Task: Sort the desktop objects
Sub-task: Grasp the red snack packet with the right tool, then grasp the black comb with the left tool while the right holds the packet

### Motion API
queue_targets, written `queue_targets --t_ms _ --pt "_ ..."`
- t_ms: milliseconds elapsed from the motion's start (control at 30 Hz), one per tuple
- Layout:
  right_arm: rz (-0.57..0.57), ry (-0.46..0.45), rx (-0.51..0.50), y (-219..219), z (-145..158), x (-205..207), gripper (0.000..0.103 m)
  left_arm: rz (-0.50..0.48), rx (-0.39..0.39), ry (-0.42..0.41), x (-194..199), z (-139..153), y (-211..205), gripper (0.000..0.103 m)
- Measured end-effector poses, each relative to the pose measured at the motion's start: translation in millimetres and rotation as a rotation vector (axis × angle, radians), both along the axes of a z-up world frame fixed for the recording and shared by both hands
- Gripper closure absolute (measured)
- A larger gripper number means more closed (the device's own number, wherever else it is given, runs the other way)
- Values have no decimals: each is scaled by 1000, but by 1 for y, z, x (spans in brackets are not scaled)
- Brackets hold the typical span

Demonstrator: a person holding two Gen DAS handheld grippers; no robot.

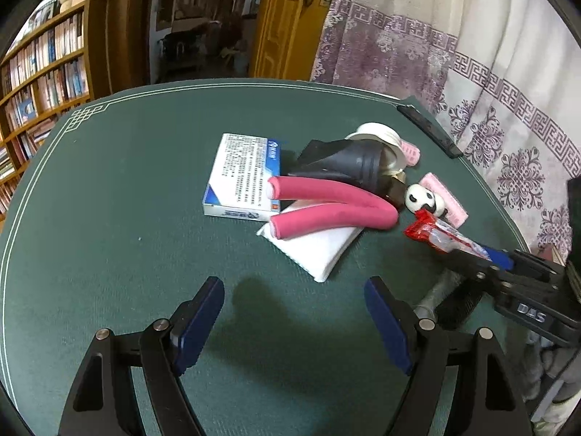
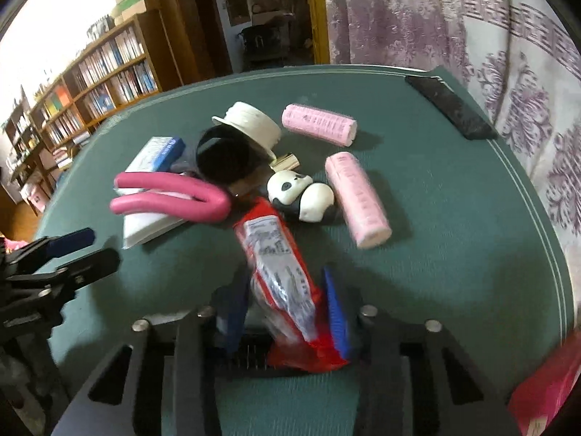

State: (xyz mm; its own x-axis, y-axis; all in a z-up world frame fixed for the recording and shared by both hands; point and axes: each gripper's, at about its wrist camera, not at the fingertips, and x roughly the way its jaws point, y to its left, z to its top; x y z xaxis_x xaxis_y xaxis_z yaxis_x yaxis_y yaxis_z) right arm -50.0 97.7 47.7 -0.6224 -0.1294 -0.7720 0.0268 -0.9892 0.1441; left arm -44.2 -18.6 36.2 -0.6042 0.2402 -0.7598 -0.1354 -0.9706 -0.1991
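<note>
Right now your right gripper (image 2: 287, 312) has its blue pads pressed on a red and clear snack packet (image 2: 279, 254), the packet sticking out forward between the fingers toward the pile. Your left gripper (image 1: 294, 323) stands wide with nothing between its fingers, above bare green table mat (image 1: 109, 218). Just ahead of the packet's far end lies a panda figure (image 2: 299, 196), and two pink rolls (image 2: 357, 200) rest on the mat, one just beside the panda, the other farther back. To the left of the packet, a bent pink foam stick (image 2: 170, 198) lies over a white pad (image 1: 319, 250) and against a blue and white box (image 1: 243, 174). Behind them a black pouch (image 1: 341, 163) touches a white round tub (image 2: 254, 123). Near the far right corner of the mat lies a flat black bar (image 2: 450, 107), well apart from the pile.
</note>
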Motion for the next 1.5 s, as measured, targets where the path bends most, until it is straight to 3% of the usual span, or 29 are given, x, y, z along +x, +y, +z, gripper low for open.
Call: queue_targets --t_ms 167,267,500,867,1033,1200,1400,1500 --pt "-83 23 -46 19 7 37 66 -45 -16 16 7 6 15 22" --pt "-145 17 -8 30 8 57 67 -80 -28 27 11 10 27 22" --pt "-160 4 -22 43 1 96 67 -165 -92 45 20 16 64 22" --pt "-183 -9 -60 52 -13 132 67 -282 -124 62 43 19 99 22" --pt "-179 -11 -71 53 -16 139 67 -393 -161 80 58 17 128 22" --pt "-172 -7 -89 55 -18 143 66 -526 -251 142 67 14 159 22" --pt "-168 2 -115 57 -19 146 59 -599 -265 120 67 5 179 22" --pt "-171 10 -126 58 -19 148 48 -609 -275 112 65 -2 185 22"
